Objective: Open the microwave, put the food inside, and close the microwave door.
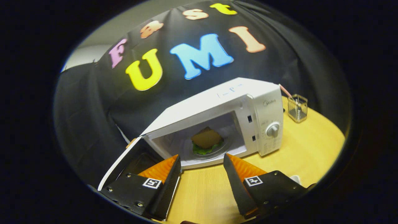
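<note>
**Food is in, door hangs open at the claw's ten o'clock**

Gripper view: the claw (202, 163) is empty, its two fingers spread wide apart with bare worktop (311, 149) between them. Straight ahead at twelve o'clock, just beyond the fingertips, stands the microwave (217, 105) with its cavity open toward the claw. The food (206, 140) — a sandwich with green leaf under it — sits on the glass plate (217, 151) inside the cavity, well clear of both fingers.

The relation that matters for closing is the door (124, 161). It is swung out on its hinge at the microwave's far-left side and lies at about ten o'clock from the claw, its inner face passing just behind the left finger (164, 174), its free edge reaching toward the camera. The right finger (239, 174) points at the cavity's lower right corner, below the control dial (273, 129).

By my reading, only the closing step is left — the claw would need to get outside the door and push it round toward one o'clock. A small clear container (297, 108) stands at two o'clock, beyond the microwave and out of the way.
</note>
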Motion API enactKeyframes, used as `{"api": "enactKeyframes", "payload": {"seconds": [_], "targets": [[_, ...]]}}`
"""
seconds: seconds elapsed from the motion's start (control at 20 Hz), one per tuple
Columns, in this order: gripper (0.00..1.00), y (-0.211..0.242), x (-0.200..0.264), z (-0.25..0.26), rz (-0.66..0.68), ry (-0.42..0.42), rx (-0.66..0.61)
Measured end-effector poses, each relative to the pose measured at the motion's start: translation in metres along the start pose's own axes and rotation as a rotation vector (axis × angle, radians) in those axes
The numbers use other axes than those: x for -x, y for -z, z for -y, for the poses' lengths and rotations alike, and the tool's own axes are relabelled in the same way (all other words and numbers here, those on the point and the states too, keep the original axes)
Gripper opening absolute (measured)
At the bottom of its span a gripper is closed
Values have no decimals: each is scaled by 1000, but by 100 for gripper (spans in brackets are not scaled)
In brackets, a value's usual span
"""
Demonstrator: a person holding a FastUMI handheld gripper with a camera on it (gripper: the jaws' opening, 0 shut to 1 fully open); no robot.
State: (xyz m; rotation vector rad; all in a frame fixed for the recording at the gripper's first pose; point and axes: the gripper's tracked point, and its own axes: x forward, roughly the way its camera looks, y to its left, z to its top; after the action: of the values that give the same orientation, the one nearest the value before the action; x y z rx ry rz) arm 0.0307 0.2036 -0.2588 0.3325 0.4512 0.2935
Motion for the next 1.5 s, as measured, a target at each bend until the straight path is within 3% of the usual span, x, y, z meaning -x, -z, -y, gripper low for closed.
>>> {"api": "enactKeyframes", "payload": {"seconds": [0.05, 0.2, 0.3, 0.35, 0.4, 0.55, 0.85, 1.1, 1.3, 1.5], "targets": [[78, -3, 16, -9, 11, -4, 42], [20, -19, 62, -17, 71, 78, 133], [6, -24, 81, -27, 121, 105, 201], [5, -29, 105, -29, 150, 120, 255], [1, -31, 108, -46, 171, 90, 294], [2, -11, 123, -89, 163, 17, 334], [1, 44, 136, -196, 95, -245, 343], [2, 90, 141, -263, 11, -406, 368], [2, 131, 137, -296, -92, -470, 371], [2, 168, 124, -308, -184, -471, 350]]}}
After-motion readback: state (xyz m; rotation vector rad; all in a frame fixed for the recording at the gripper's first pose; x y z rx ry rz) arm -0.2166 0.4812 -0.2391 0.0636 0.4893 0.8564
